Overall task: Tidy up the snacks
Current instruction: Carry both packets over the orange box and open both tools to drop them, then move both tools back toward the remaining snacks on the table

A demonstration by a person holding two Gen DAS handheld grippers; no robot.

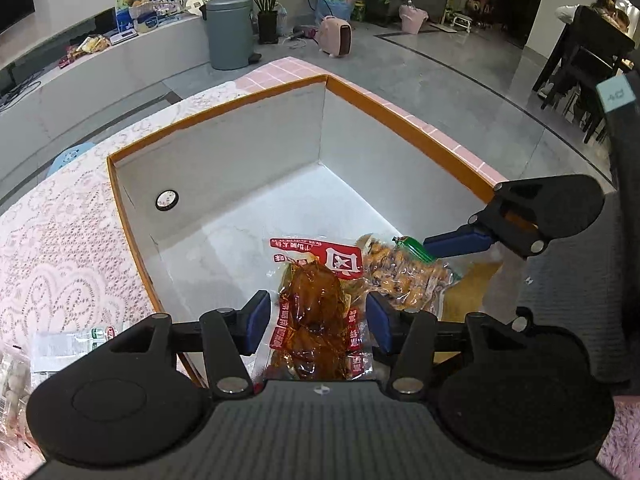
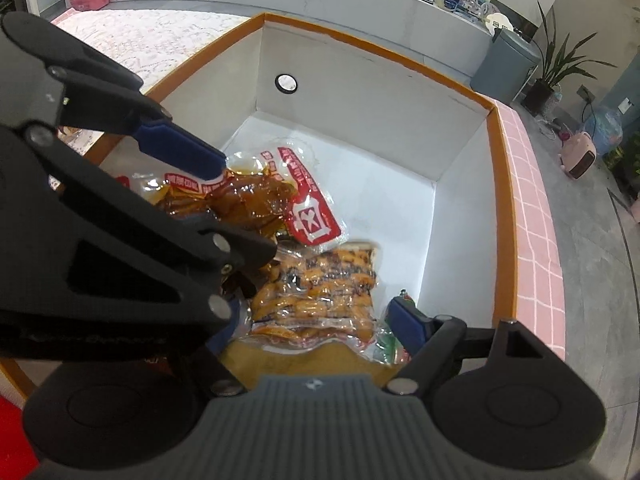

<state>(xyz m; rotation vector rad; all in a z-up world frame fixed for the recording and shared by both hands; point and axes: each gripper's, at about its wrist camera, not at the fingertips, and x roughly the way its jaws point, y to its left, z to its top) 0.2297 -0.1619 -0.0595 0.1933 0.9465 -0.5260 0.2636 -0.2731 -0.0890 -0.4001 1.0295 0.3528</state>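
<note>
Right under my left hand-held gripper lies the brown snack packet, flat on the floor of the white box, its long axis running straight away from me along the fingers. Its red label end points to the far wall; white characters sit on the red, but I can't read them. The blue pads stand either side of the packet with daylight between, so the jaws are parted, not pinching.

Over to my right hand-held gripper: jaws wide too, straddling the yellow snack packet, which lies beside the brown one, just touching its red label. It runs lengthwise away from me, with a green-printed edge by the right pad. I can't tell whether the pads touch it.

The orange-rimmed box sits on the lace-covered desk.
</note>
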